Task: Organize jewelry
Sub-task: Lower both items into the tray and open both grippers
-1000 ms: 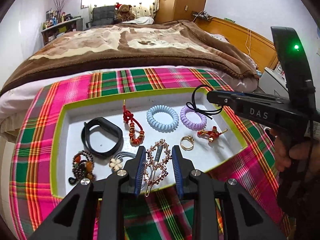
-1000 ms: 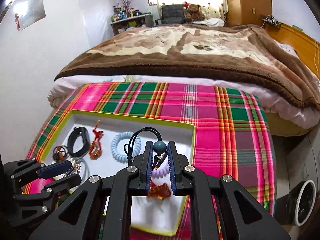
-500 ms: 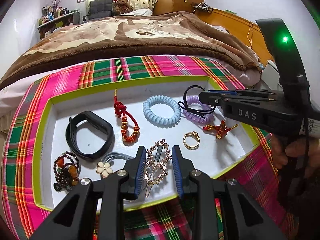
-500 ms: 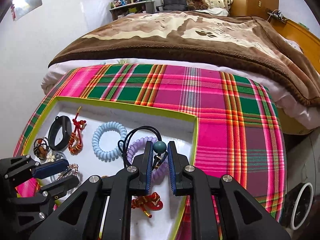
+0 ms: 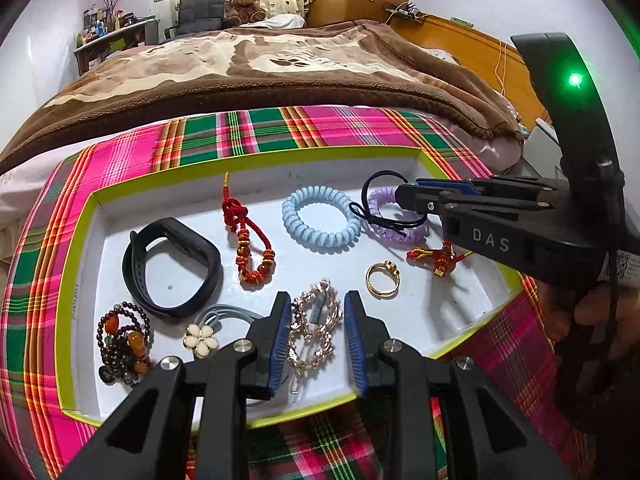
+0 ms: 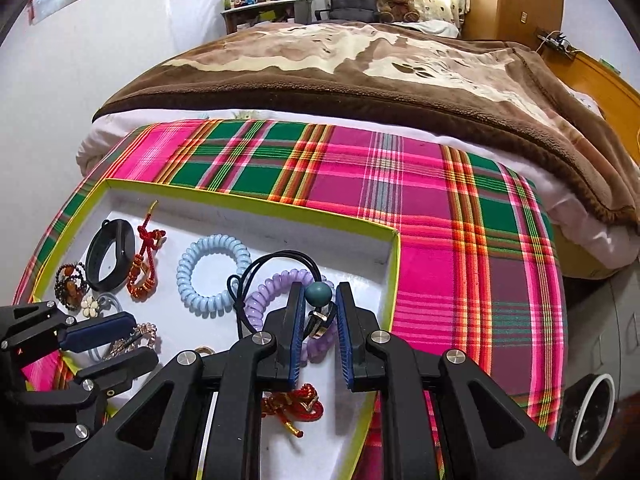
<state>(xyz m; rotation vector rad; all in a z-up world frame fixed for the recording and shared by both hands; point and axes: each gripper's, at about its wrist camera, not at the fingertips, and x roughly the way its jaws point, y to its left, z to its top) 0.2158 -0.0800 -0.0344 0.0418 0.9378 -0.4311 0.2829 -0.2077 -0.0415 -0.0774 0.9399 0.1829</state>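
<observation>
Where the left wrist view looks down its own fingers, the left tool (image 5: 316, 300) straddles the gold hair clip (image 5: 316, 320) at 6 o'clock in the white tray (image 5: 280, 156). Its pads have just been easing apart and stand clear of the clip on both sides. That view shows the right tool only side-on at 3 o'clock, with a black hair tie (image 5: 374, 178) looping from its tip over the purple coil (image 5: 400, 236). Only the right wrist view shows the grip: the right tool (image 6: 319, 289), nearly closed, pinches the tie at its teal bead (image 6: 319, 295).
</observation>
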